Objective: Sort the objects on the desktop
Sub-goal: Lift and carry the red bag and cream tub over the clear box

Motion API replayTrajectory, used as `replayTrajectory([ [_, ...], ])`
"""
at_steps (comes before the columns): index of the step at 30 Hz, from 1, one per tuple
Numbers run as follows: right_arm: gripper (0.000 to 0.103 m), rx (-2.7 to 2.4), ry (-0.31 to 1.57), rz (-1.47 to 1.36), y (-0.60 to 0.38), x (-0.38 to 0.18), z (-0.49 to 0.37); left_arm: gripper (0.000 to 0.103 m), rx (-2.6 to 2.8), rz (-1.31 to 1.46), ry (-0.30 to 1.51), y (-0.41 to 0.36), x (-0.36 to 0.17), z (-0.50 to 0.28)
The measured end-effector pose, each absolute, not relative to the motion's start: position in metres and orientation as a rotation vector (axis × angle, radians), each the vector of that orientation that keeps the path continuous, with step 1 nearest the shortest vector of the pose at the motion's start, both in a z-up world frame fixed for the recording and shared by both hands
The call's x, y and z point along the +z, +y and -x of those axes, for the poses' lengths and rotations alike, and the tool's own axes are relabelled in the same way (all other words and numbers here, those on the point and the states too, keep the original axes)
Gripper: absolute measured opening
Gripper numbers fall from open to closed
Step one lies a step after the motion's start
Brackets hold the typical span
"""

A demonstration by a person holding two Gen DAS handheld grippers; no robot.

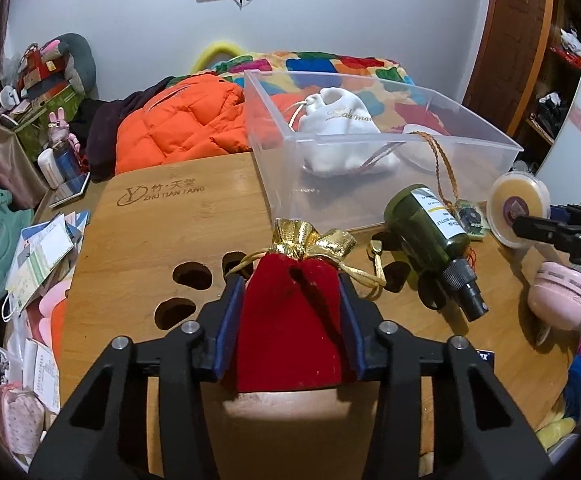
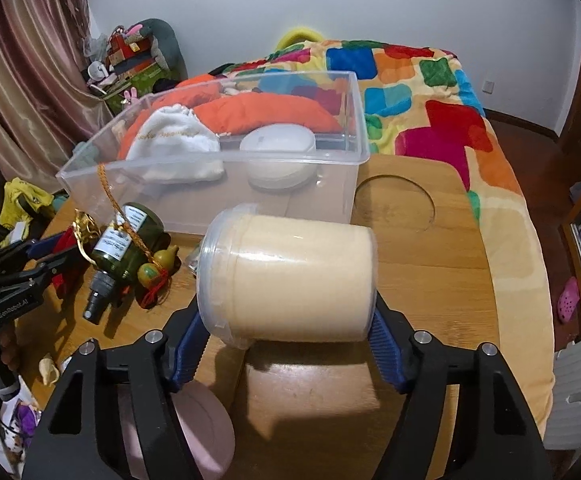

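Left gripper (image 1: 290,308): I see both blue pads pressed on the red pouch (image 1: 290,320), jaws narrow, pouch clamped. Its base hides the fingertips' lower ends.
Red pouch: near side of the clear bin (image 1: 370,168), over the bamboo tabletop (image 1: 150,220); gold top and cord spill toward the bin. Lifted or resting, I can't tell.
Right gripper (image 2: 290,320): jaws about half spread around the beige jar (image 2: 290,276), lying sideways. Right pad meets the jar's base; left pad sits by the lid end, contact there hidden by the jar.
Beige jar: just in front of the bin, lid toward the left.
Clear bin: holds a white drawstring bag (image 1: 342,120) and a white round case (image 2: 278,156); bag lettering unreadable to me.
Green spray bottle (image 1: 434,236): lying near the bin's front corner, label too small to read.
Pink case (image 1: 558,300): nearer than the bin, partly cut off by the right gripper.
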State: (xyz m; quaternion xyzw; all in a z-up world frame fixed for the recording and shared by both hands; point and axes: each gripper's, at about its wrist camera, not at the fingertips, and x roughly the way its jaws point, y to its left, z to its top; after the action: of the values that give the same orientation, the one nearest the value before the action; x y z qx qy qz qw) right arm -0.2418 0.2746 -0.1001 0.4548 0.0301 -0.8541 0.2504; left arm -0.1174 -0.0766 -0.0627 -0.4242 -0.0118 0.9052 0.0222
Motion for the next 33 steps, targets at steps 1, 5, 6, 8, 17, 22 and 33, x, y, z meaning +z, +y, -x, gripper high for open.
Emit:
replayTrajectory([
  [1, 0.065, -2.327, 0.075, -1.232, 0.276, -0.098, 0.242, 0.042, 2.804, 1.310, -0.042, -0.078, -0.062, 0.116],
  [5, 0.064, -2.342, 0.078, -1.203, 0.277, -0.091, 0.239, 0.039, 2.817, 1.295, -0.054, -0.081, -0.059, 0.111],
  [6, 0.064, -2.347, 0.083, -1.197, 0.277, -0.088, 0.238, 0.039, 2.823, 1.289, -0.054, -0.082, -0.057, 0.109],
  [8, 0.063, -2.345, 0.084, -1.190, 0.277, -0.086, 0.238, 0.038, 2.832, 1.278, -0.058, -0.084, -0.054, 0.107],
  [17, 0.062, -2.349, 0.105, -1.216, 0.280, -0.093, 0.235, 0.037, 2.850, 1.218, -0.095, -0.086, -0.040, 0.097],
  [22, 0.062, -2.355, 0.075, -1.214, 0.284, -0.093, 0.235, 0.037, 2.867, 1.166, -0.065, -0.081, -0.028, 0.090],
  [33, 0.062, -2.366, 0.029, -1.180, 0.291, -0.076, 0.231, 0.037, 2.895, 1.093, -0.065, -0.075, -0.009, 0.085],
])
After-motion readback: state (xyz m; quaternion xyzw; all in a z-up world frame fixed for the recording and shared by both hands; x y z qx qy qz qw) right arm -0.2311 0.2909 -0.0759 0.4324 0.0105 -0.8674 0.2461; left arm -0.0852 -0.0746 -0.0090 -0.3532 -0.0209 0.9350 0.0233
